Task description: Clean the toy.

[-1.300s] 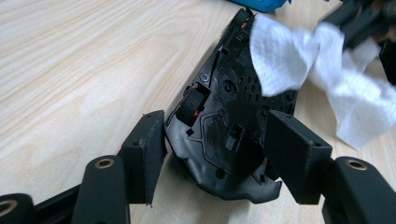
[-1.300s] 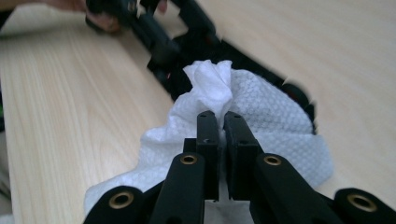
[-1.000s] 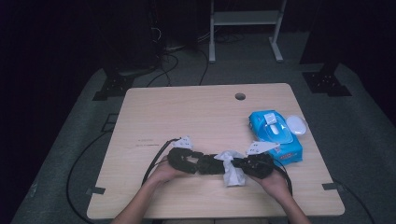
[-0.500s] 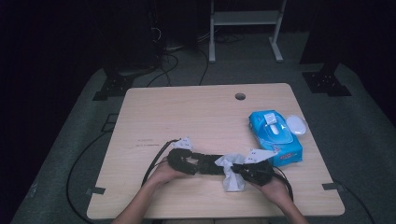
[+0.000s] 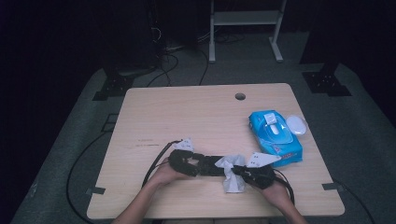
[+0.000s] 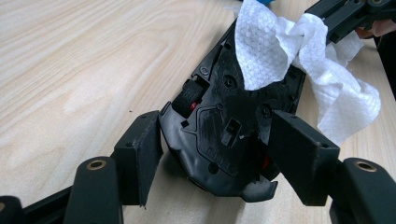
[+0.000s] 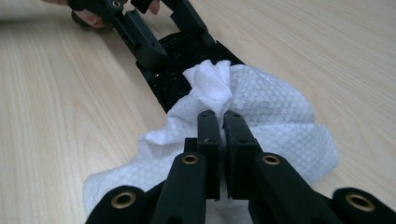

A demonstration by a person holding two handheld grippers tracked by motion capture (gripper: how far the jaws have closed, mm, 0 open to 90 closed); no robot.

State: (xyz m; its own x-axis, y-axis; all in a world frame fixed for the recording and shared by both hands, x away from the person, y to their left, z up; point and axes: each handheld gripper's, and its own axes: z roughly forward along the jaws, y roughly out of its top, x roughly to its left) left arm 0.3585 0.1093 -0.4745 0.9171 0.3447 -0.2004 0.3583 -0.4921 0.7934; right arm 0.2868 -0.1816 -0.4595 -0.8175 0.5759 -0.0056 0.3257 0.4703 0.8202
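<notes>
From above we see a pale wooden desk (image 5: 205,116) lit evenly from overhead, while the room around it sinks into near black. That picture is soft and a little grainy, and shadows on the wood are faint. In the two gripper views the light is brighter and the wood grain crisp; the crumpled white wipe (image 7: 261,100) glares slightly. The nearest black parts at the bottom edge are blurred, and the far corners soften.
</notes>
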